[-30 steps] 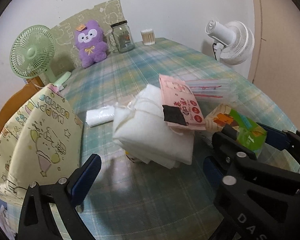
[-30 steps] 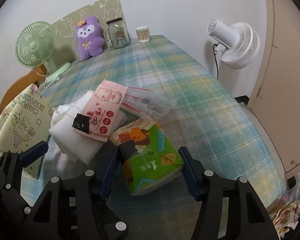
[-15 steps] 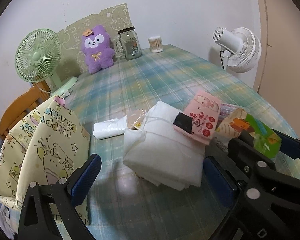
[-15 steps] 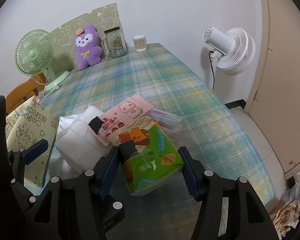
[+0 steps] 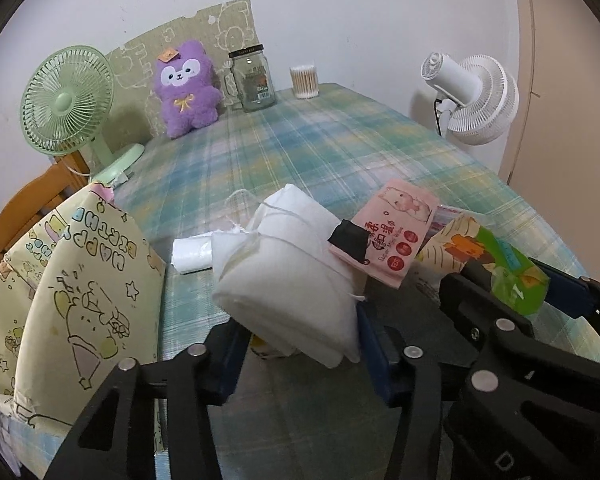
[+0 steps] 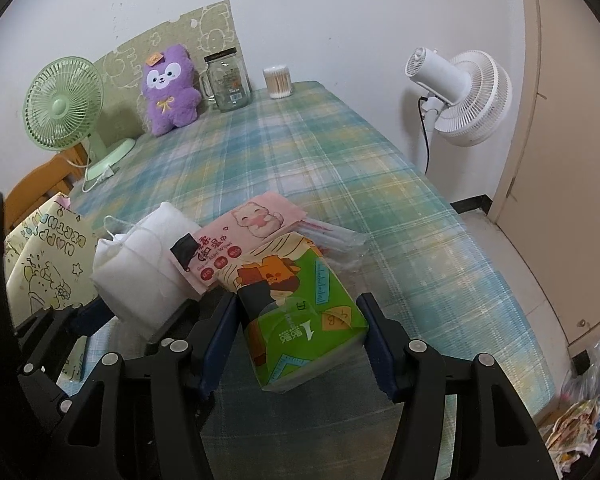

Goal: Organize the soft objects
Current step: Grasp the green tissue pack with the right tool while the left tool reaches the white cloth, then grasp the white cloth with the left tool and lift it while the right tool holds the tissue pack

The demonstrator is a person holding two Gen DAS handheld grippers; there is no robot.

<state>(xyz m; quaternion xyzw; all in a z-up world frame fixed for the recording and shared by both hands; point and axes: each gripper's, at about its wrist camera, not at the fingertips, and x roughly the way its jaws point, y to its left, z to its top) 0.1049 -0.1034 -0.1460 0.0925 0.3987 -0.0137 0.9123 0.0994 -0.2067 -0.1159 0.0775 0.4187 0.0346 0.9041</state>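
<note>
left gripper (image 5: pixel 300 344) closing on white bundle (image 5: pixel 288 280)

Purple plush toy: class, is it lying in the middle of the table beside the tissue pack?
No, the plush toy sits at the table's far end, between the green fan and the glass jar.

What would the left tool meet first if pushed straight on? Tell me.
The left tool has just been closing around the white folded bundle, so that comes first. Behind it, probably the pink wipes pack, though depth is unclear.
</note>
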